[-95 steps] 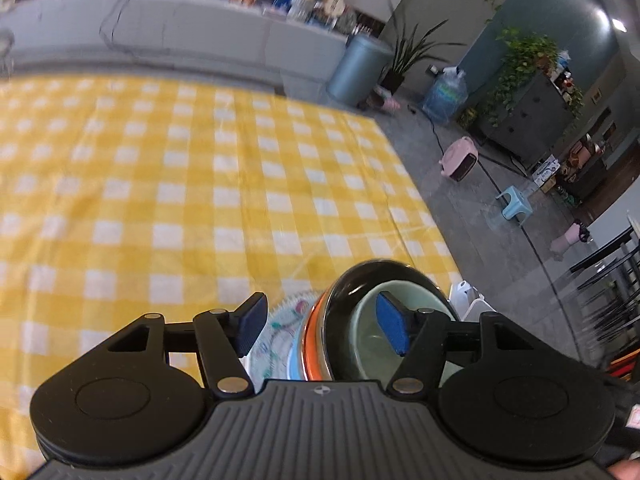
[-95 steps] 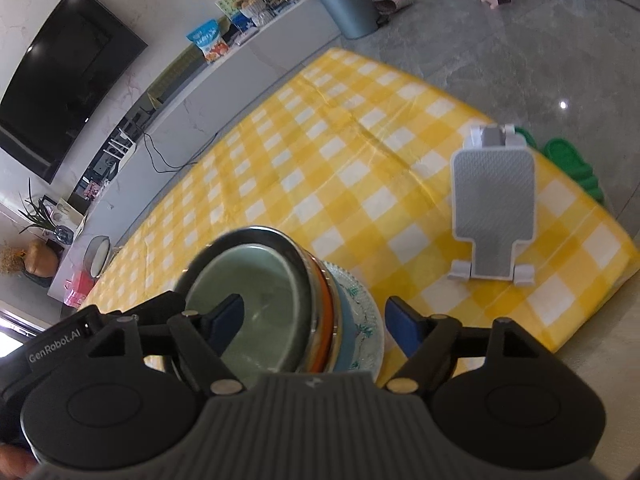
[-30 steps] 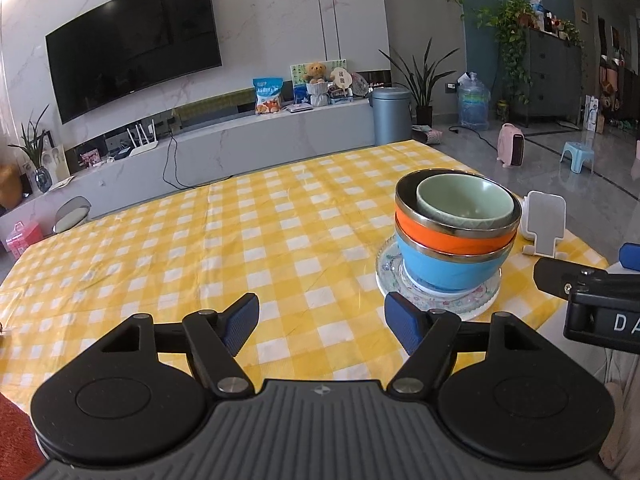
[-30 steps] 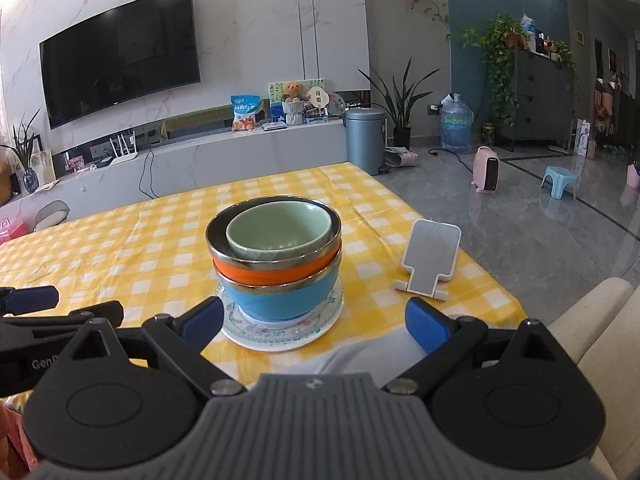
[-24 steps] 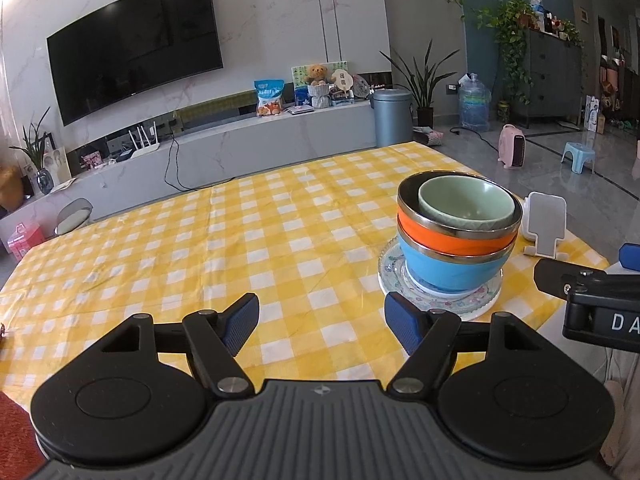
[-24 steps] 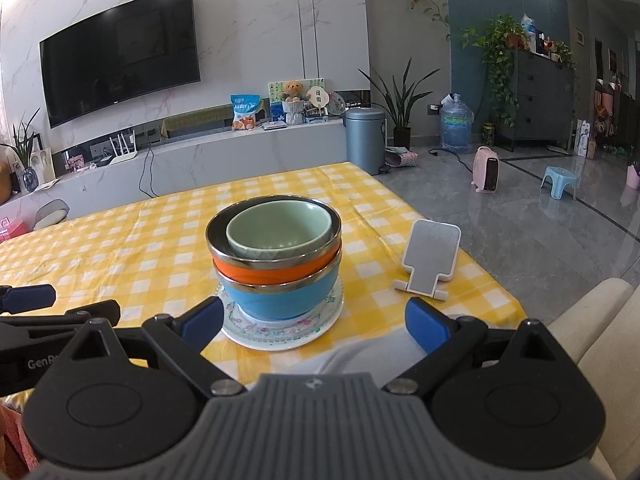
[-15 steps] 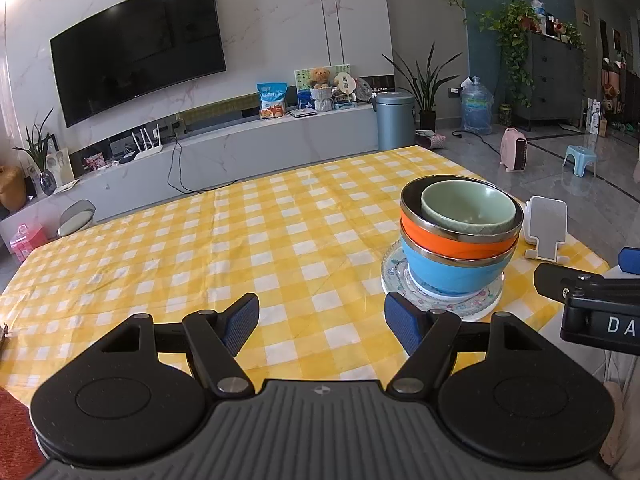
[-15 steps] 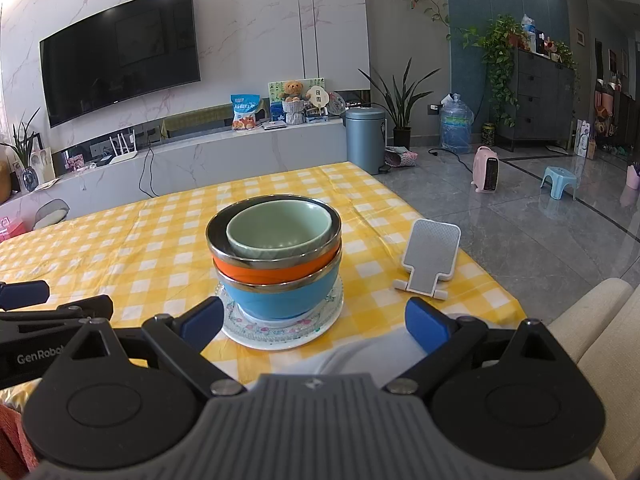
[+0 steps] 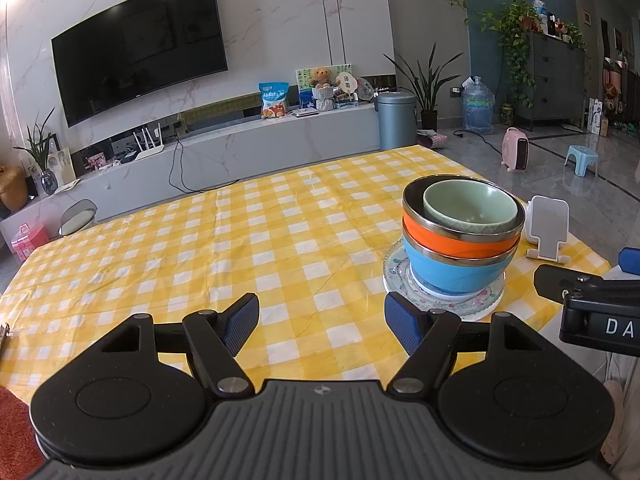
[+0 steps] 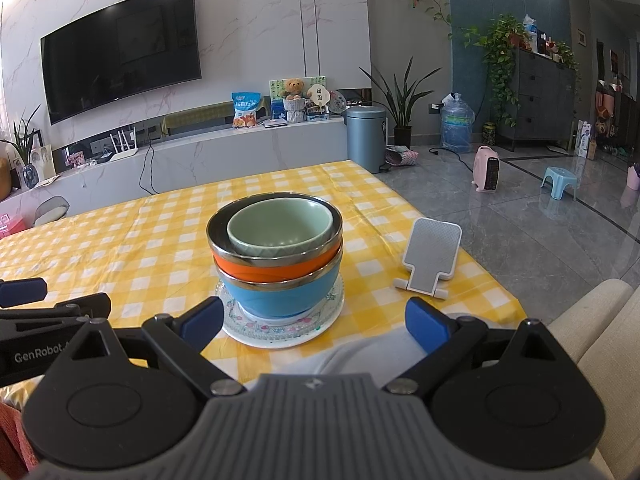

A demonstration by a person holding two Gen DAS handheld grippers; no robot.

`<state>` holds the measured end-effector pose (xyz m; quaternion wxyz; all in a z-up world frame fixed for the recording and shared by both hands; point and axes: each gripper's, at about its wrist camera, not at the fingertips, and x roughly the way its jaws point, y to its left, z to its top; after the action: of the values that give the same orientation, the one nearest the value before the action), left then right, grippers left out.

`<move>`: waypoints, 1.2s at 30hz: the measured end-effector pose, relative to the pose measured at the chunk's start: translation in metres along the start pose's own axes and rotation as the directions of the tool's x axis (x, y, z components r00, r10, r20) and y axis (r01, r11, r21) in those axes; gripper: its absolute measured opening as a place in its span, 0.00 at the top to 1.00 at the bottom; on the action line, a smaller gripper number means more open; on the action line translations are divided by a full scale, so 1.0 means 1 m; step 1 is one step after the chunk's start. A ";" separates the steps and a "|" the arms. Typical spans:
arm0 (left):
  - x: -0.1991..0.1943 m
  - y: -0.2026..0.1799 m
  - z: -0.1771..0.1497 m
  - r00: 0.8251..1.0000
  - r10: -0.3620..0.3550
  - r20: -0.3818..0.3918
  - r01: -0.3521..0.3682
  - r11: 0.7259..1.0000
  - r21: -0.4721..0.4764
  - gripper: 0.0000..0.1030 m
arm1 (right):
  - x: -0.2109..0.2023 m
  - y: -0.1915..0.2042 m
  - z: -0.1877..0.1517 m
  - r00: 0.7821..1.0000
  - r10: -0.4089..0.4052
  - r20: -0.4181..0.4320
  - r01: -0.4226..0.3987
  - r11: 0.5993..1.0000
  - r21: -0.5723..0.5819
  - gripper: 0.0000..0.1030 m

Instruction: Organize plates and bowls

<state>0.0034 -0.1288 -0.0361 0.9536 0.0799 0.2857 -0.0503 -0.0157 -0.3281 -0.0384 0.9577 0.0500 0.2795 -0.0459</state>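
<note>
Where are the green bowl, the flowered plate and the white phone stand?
green bowl [image 10: 280, 226]: right wrist view, inner hollow.
flowered plate [image 10: 276, 330]: right wrist view, near rim.
white phone stand [image 10: 434, 254]: right wrist view, grey back panel.

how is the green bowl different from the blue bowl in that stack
The green bowl is smaller, pale and matte, nested on top inside the orange bowl; the blue bowl is wider, steel-rimmed, at the bottom on the patterned plate. Both sit upright and look empty as far as shows.
</note>
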 end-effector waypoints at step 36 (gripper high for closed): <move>-0.001 0.006 0.004 1.000 0.014 0.007 -0.014 1.000 -0.013 0.18 | -0.001 0.000 0.001 1.000 0.000 -0.003 0.000 1.000 -0.001 0.07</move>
<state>0.0060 -0.1240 -0.0315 0.9554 0.0756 0.2823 -0.0423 -0.0156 -0.3277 -0.0374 0.9573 0.0498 0.2811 -0.0456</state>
